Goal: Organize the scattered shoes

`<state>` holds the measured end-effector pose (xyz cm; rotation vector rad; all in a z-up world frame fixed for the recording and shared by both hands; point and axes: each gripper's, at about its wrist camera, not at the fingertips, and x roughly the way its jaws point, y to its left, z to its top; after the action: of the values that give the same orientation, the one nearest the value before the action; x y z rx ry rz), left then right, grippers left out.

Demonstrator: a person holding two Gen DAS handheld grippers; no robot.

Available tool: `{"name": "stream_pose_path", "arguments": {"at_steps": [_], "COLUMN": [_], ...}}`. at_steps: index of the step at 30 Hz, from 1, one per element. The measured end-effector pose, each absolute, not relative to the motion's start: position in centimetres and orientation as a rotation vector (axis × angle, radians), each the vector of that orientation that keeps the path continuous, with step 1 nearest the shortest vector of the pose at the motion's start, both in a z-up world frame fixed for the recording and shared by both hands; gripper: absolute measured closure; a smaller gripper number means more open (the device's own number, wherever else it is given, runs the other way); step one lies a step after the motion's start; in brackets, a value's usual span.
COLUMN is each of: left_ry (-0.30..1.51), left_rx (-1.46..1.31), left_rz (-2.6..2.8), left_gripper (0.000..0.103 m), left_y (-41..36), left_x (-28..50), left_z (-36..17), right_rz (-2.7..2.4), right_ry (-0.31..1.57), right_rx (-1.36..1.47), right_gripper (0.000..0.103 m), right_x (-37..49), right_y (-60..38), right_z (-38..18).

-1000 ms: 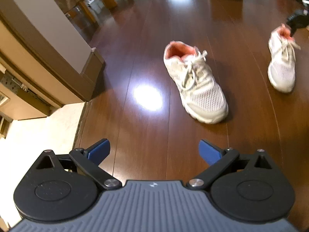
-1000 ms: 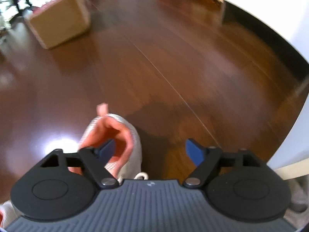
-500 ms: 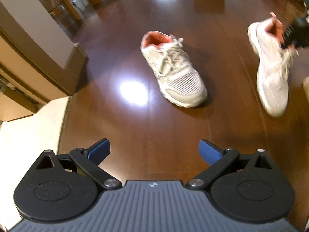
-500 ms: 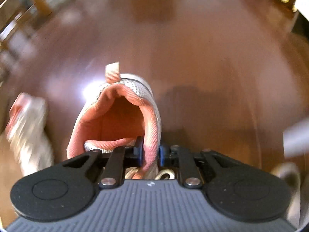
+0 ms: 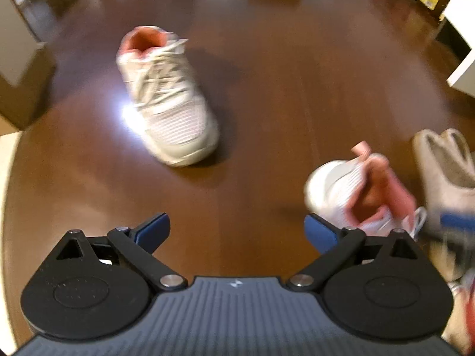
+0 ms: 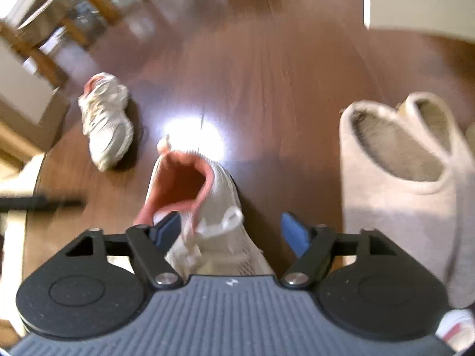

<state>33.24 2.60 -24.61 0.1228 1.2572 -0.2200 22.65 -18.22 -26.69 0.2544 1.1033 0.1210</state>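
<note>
A white mesh sneaker with a pink lining (image 5: 169,98) lies on the dark wooden floor, ahead of my left gripper (image 5: 237,231), which is open and holds nothing. Its mate (image 6: 202,195) stands heel up between the jaws of my right gripper (image 6: 230,231). Those jaws are opening: the left pad sits inside the pink collar and the right pad stands apart from the shoe. In the left wrist view this second sneaker (image 5: 356,192) is blurred at the near right. The first sneaker (image 6: 107,121) shows at the left of the right wrist view.
A pair of grey fleece-lined slippers (image 6: 400,160) stands close on the right of the second sneaker, also seen as slippers (image 5: 445,163). A brown box (image 5: 17,83) is at the left, a white shelf (image 5: 463,44) at the right, wooden table legs (image 6: 98,0) far back.
The right gripper carried the second sneaker by its collar to the near right, beside the slippers, then spread its jaws off it. The left gripper tilted down and drew nearer the first sneaker.
</note>
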Motion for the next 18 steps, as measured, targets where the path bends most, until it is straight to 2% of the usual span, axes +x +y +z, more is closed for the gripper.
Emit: {"name": "stream_pose_path", "arguments": {"at_steps": [2,6,8,9,11,12,13,16,18], "left_ry": [1.264,1.282,1.287,1.292,1.333,1.351,1.345,1.315,1.295], "left_rx": [0.144,0.212,0.220,0.215,0.128,0.092,0.074,0.123,0.147], "left_rz": [-0.260,-0.310,-0.314,-0.314,-0.361,-0.384,-0.393,-0.420,-0.437], "left_gripper": [0.005,0.006,0.012,0.017,0.062,0.065,0.066,0.067,0.066], "left_y": [0.7,-2.8,-3.4,-3.7,-3.6,-3.5,-3.7,-4.3,-4.8], "left_x": [33.8,34.3,34.3,34.4,34.6,34.7,34.5,33.7,33.1], "left_z": [-25.4,-27.9,-28.6,-29.1,-29.8,-30.1,-30.2,-30.2,-30.0], "right_rz": [0.179,0.239,0.216,0.202,0.173,0.170,0.167,0.150,0.118], "right_ry": [1.098,1.121,1.119,1.116,1.116,1.110,1.108,1.104,1.103], "right_rx": [0.130,-0.045,-0.067,-0.077,-0.060,-0.031,-0.004,0.077,0.112], "right_gripper": [0.007,0.005,0.005,0.005,0.005,0.009,0.022,0.030,0.031], "right_x": [21.7,20.2,20.2,20.2,20.5,20.3,20.1,19.5,19.0], "right_y": [-16.9,-13.8,-13.3,-13.0,-12.7,-12.7,-12.8,-12.9,-13.0], "right_z": [-27.2,-29.1,-29.9,-30.3,-31.4,-31.6,-31.8,-32.2,-32.2]}}
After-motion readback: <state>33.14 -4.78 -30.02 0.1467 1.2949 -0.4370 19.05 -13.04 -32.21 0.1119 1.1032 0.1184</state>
